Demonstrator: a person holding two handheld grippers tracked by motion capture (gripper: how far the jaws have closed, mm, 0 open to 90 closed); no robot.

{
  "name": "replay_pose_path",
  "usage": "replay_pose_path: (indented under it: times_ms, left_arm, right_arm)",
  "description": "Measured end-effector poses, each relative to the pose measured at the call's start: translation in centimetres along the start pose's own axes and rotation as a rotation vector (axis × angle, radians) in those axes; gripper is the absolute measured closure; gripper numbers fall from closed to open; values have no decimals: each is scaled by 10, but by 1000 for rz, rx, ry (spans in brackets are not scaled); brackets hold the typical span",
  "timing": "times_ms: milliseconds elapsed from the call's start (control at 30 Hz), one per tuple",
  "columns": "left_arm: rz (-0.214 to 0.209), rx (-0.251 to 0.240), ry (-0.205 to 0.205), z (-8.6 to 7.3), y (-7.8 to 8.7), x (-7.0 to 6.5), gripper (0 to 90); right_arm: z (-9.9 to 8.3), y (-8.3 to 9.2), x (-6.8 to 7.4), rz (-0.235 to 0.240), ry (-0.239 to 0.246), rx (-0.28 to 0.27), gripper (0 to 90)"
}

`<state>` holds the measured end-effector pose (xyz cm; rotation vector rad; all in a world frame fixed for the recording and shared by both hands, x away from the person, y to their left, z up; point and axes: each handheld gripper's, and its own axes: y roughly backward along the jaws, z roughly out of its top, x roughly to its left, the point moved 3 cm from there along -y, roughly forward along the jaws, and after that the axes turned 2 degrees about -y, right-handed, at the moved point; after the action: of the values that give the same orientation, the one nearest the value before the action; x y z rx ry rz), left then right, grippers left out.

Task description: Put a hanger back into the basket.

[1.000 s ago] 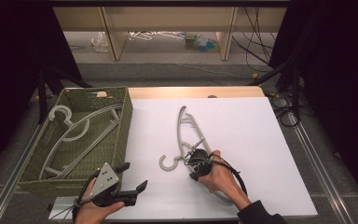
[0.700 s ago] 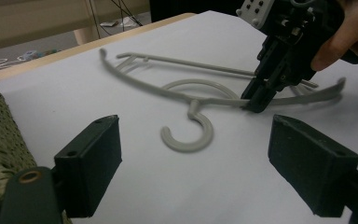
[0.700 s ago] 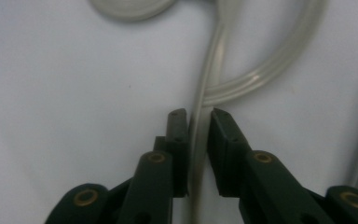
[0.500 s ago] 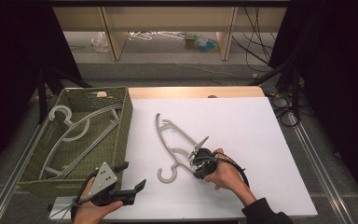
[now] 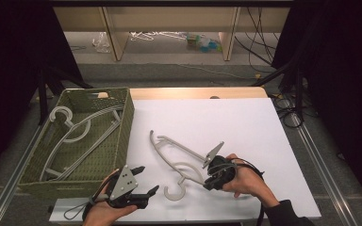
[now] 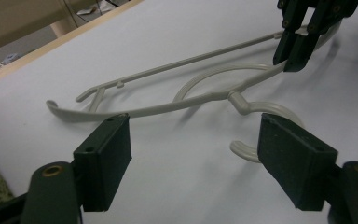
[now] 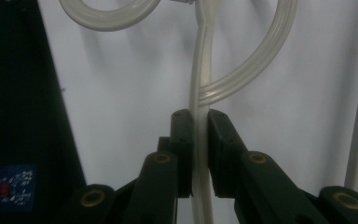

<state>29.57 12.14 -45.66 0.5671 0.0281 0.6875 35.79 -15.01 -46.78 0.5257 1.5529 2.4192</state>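
While the grey hanger [image 5: 179, 162] lies near the table's [image 5: 245, 122] front edge, its arm is clamped by the right tongs [image 5: 210, 181]. The left tongs [image 5: 147, 181], gaping with nothing between them though their jaws have just been closing, are held at the front left corner beside the basket [image 5: 122, 141].

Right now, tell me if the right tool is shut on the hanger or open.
Shut on it. The right tool's pads press both sides of the hanger's thin arm.

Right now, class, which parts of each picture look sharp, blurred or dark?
High view: white table bright, surroundings nearly black. Left gripper view: hanger sharp, near pads soft. Right gripper view: dim, right gripper and hanger slightly blurred.
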Motion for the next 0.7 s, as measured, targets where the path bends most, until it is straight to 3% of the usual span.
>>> replay_pose_path:
  times_ms: [67, 200, 233, 333, 433, 633, 700]
  left_arm:
    - [-23, 54, -59, 1, -5, 0, 313]
    - [-31, 94, -99, 2, -15, 1, 323]
    - [-27, 111, -125, 1, -17, 2, 324]
    - [-42, 135, -145, 2, -25, 0, 322]
    - [-57, 159, -206, 2, -34, -3, 321]
    - [-89, 181, -250, 3, -50, -12, 325]
    - [-98, 196, -291, 2, -53, -14, 327]
  right_arm:
    - [-4, 1, 4, 21, 19, -7, 820]
    - [-12, 6, 10, 37, 32, -1, 820]
    - [-14, 8, 12, 43, 33, -3, 820]
    - [-17, 12, 18, 48, 40, -10, 820]
    - [-20, 15, 24, 59, 48, -16, 820]
    - [-23, 18, 31, 67, 67, -23, 820]
    - [-23, 20, 33, 72, 74, -22, 819]
